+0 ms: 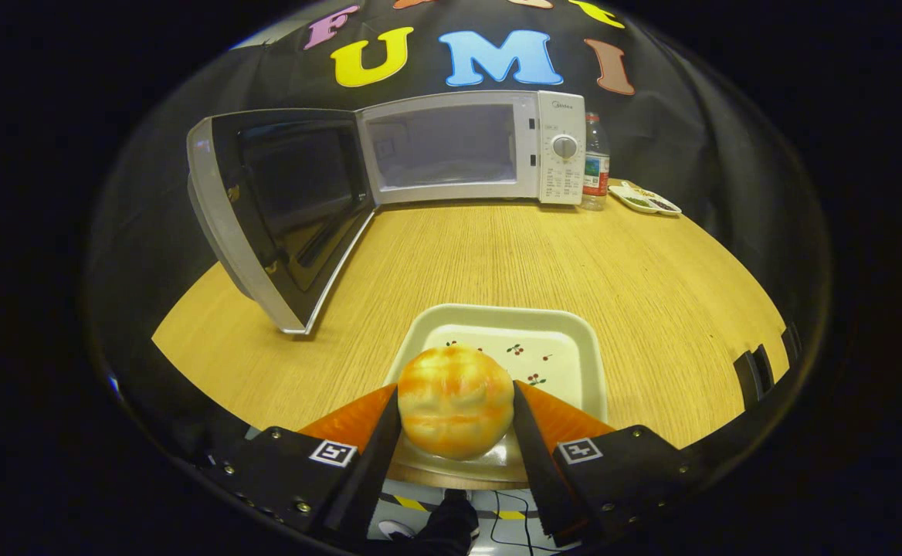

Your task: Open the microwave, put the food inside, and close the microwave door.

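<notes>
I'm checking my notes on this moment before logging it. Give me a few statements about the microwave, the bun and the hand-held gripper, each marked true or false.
1. The microwave door is shut. False: it stands wide open.
2. The hand-held gripper has both fingers pressed on the bun. True.
3. The bun is inside the microwave. False: it is over the tray on the table.
4. A bottle stands beside the microwave. True.

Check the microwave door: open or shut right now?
Open. The microwave door is swung wide to the side, so the cavity shows. The gripper is shut on the bun over the tray.
</notes>
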`<state>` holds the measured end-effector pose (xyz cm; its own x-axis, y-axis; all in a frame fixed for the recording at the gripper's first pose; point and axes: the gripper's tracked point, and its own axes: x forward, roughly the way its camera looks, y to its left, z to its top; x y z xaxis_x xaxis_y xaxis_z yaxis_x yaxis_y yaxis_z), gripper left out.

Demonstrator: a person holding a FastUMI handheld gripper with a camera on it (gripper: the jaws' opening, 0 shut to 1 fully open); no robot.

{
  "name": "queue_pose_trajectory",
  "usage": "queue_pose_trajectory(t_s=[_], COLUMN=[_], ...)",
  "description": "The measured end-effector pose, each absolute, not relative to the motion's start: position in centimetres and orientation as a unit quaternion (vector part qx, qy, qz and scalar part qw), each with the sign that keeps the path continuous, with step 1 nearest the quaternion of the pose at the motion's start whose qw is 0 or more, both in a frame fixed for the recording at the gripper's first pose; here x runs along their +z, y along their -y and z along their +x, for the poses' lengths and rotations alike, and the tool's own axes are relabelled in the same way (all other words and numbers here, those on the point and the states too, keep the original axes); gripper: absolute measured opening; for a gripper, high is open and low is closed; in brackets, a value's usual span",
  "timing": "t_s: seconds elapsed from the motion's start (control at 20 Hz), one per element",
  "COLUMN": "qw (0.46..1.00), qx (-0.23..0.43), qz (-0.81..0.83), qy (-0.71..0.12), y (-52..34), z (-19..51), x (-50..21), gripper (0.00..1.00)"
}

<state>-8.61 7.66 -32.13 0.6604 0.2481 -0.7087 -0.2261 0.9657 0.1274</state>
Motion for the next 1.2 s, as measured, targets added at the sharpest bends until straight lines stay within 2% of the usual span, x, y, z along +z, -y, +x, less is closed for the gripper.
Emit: queue_pose_trajectory(t_s=[0.65,1.2], qw=[0.926,0.918], qx=[0.153,0.167], qz=[0.131,0.21], qy=[-0.321,-0.291], y=[-9.9,-13.8], z=[3.7,14.5], x=[-24.9,-25.0], gripper=[0.79,0.79])
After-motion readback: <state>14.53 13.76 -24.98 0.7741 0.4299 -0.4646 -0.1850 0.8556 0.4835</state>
